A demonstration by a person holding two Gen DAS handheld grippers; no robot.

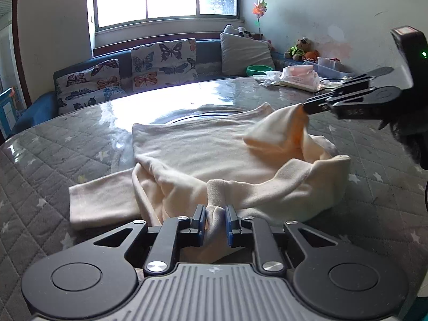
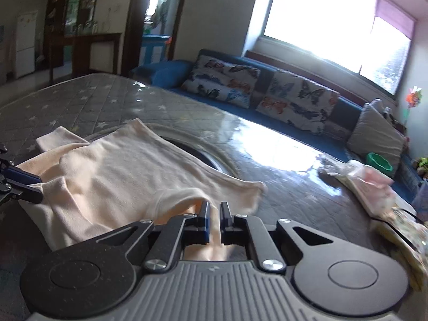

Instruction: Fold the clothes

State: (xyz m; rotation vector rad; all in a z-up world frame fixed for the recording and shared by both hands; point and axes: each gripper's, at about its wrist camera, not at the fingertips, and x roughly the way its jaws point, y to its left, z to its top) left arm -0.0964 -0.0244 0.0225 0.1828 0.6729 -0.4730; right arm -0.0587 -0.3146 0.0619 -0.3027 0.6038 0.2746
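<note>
A cream long-sleeved top [image 1: 192, 147] lies partly spread on the grey quilted table [image 1: 53, 147]. One sleeve [image 1: 101, 203] is stretched out to the left. My left gripper [image 1: 215, 214] is shut on a bunched fold at the garment's near edge. My right gripper [image 1: 303, 107] comes in from the right, shut on a corner of the cloth that it holds lifted off the table. In the right wrist view the top [image 2: 120, 176] runs between the right gripper's [image 2: 213, 211] closed pads. The left gripper [image 2: 37, 187] pinches the cloth at the left edge.
Plastic-wrapped packets [image 1: 297, 79] and a green bowl [image 1: 260, 69] sit at the table's far right, and the packets [image 2: 371, 184] also show in the right wrist view. A blue sofa with butterfly cushions [image 1: 163, 61] runs behind the table under a bright window.
</note>
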